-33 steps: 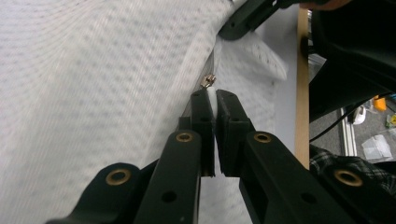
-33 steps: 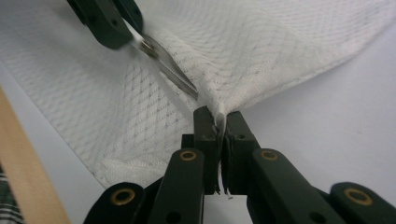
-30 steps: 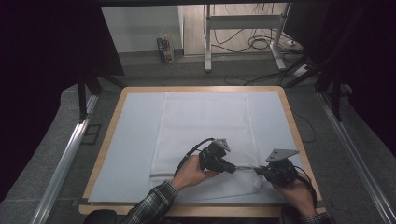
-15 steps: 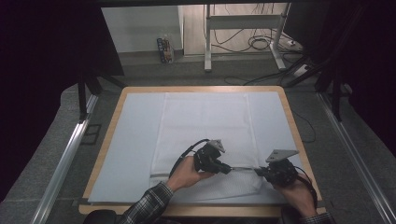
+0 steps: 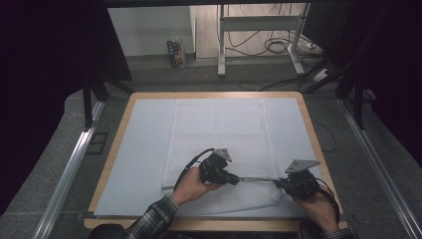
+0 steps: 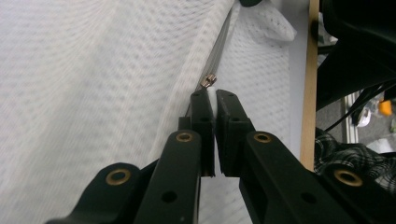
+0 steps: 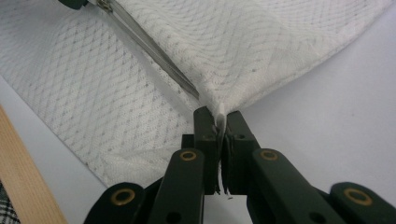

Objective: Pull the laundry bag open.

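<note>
The left gripper (image 6: pixel 214 95) is clenched on white mesh cloth right by the zipper pull (image 6: pixel 208 80) of a white mesh bag (image 5: pixel 219 134). The right gripper (image 7: pixel 222 113) pinches the bag's corner – a bit of cloth sticks up between its jaws. The zipper (image 5: pixel 256 178) runs tight between the two grippers. The bag lies flat on the tabletop (image 5: pixel 144 129), near the front edge.

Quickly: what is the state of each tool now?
Left tool: closed on the white mesh bag, beside its zipper.
Right tool: closed on the bag's edge.
</note>
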A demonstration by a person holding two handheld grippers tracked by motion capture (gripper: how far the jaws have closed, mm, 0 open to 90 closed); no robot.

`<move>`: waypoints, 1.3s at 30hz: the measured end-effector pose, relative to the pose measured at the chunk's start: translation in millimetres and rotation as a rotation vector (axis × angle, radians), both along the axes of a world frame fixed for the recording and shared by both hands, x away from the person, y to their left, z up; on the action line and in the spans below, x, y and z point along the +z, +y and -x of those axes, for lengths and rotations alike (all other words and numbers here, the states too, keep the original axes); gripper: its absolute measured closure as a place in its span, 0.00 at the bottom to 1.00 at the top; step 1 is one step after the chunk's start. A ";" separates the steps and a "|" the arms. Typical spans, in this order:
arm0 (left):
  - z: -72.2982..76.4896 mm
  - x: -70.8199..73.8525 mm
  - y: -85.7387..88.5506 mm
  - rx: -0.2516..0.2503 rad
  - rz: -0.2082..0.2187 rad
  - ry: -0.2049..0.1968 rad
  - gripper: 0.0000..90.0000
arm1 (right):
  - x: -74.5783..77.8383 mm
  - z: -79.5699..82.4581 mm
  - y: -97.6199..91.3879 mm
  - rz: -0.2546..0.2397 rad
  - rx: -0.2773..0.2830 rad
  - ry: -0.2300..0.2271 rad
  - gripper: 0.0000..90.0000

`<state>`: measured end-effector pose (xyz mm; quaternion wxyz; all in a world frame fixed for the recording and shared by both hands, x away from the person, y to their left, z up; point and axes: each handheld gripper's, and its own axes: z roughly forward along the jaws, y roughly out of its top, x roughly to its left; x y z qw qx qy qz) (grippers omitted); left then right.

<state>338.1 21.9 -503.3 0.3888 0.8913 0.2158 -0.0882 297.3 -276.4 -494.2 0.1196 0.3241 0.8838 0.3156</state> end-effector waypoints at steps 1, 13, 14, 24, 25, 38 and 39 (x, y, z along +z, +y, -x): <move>0.2 -0.8 4.0 0.006 0.004 0.006 0.97 | -0.2 0.0 0.0 -0.001 0.001 0.002 0.95; 4.8 -0.5 18.8 0.029 0.006 0.007 0.97 | -0.7 0.6 0.7 -0.001 0.011 0.004 0.95; 5.3 -0.6 20.3 0.031 0.002 0.006 0.97 | -0.7 0.6 0.8 -0.002 0.011 0.004 0.95; 9.7 -0.8 36.1 0.057 0.009 0.013 0.97 | -0.1 1.2 0.8 -0.009 0.016 0.004 0.95; 9.7 -0.8 36.1 0.057 0.009 0.013 0.97 | 0.0 1.2 1.0 -0.005 0.015 0.003 0.95; 14.1 -1.3 51.2 0.081 0.012 0.015 0.97 | -0.1 1.4 0.5 -0.005 0.019 0.000 0.95; 15.0 -0.8 53.7 0.086 0.007 0.010 0.97 | 0.2 1.7 0.9 0.001 0.018 -0.001 0.95</move>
